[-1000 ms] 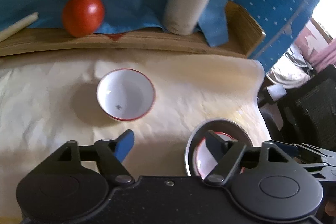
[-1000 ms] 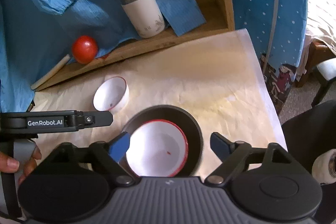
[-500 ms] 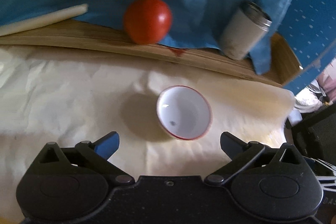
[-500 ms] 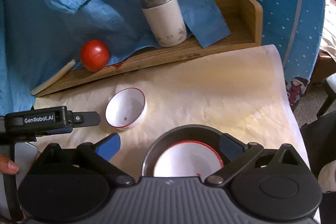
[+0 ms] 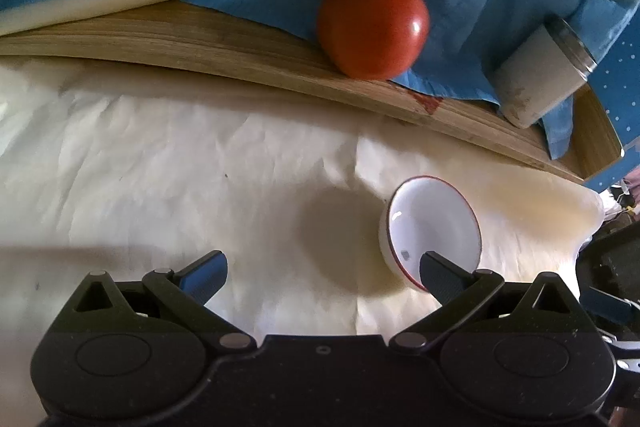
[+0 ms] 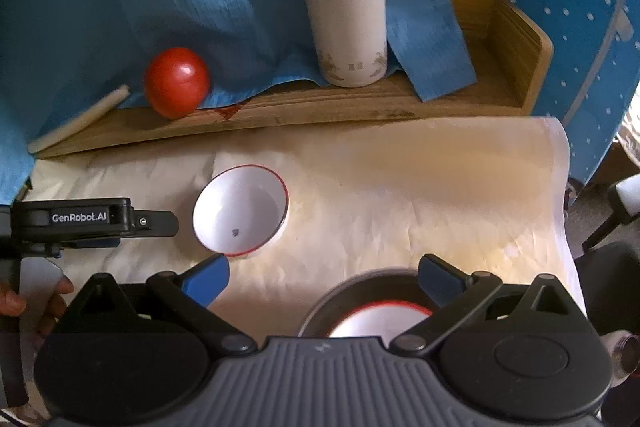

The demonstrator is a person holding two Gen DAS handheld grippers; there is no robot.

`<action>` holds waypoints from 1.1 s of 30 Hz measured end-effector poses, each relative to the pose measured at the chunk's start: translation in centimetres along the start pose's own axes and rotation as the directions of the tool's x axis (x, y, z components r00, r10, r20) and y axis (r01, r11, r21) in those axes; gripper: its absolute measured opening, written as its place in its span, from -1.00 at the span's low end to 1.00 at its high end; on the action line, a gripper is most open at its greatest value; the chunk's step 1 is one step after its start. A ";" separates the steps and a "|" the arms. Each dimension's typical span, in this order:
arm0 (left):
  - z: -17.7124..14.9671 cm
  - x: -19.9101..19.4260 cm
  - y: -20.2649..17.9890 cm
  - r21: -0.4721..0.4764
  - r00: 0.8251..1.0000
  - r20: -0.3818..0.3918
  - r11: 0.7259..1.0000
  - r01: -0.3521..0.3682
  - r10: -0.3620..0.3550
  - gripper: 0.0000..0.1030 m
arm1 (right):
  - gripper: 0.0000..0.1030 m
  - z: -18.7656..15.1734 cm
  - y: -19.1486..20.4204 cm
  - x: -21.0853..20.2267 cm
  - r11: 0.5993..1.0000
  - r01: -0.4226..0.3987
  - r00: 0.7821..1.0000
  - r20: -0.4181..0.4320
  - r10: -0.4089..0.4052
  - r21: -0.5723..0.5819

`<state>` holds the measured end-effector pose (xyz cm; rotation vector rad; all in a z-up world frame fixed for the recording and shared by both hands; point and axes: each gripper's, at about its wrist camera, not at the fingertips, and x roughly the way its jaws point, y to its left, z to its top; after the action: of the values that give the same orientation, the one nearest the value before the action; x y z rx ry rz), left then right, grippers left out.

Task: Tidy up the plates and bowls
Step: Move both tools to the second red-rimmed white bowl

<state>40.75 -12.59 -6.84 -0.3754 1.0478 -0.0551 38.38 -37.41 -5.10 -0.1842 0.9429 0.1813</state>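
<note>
Left gripper (image 5: 322,269): wide open, empty
Right gripper (image 6: 323,274): wide open, empty
Bowl (image 6: 240,213): mid-table
Plate (image 6: 356,291): near edge

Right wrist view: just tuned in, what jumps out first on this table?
A bright red tomato sits on the wooden tray at the back, against blue cloth, with a white steel-rimmed flask upright to its right. On the cream sheet in front, a small red-rimmed white bowl stands alone. Nearest the camera, a red-rimmed white dish lies inside a dark bowl, below the open right claw.
</note>
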 end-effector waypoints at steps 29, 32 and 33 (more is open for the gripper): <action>2.8 3.8 -0.1 0.107 0.994 -0.038 0.988 0.107 -0.104 0.91 | 0.99 2.5 2.0 6.8 0.993 0.097 0.988 -0.112 -0.104 -0.066; 2.8 3.8 -0.3 0.126 0.991 -0.038 0.983 0.131 -0.127 0.77 | 0.96 2.4 2.1 7.1 0.992 0.107 0.987 -0.115 -0.115 -0.070; 2.8 3.8 -0.4 0.141 0.990 -0.033 0.980 0.141 -0.138 0.68 | 0.93 2.4 2.1 7.1 0.991 0.110 0.986 -0.115 -0.118 -0.072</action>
<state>45.14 -13.03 -8.68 -0.3177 1.0325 -0.2593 43.88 -34.25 -9.68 -0.3114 1.0428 0.0962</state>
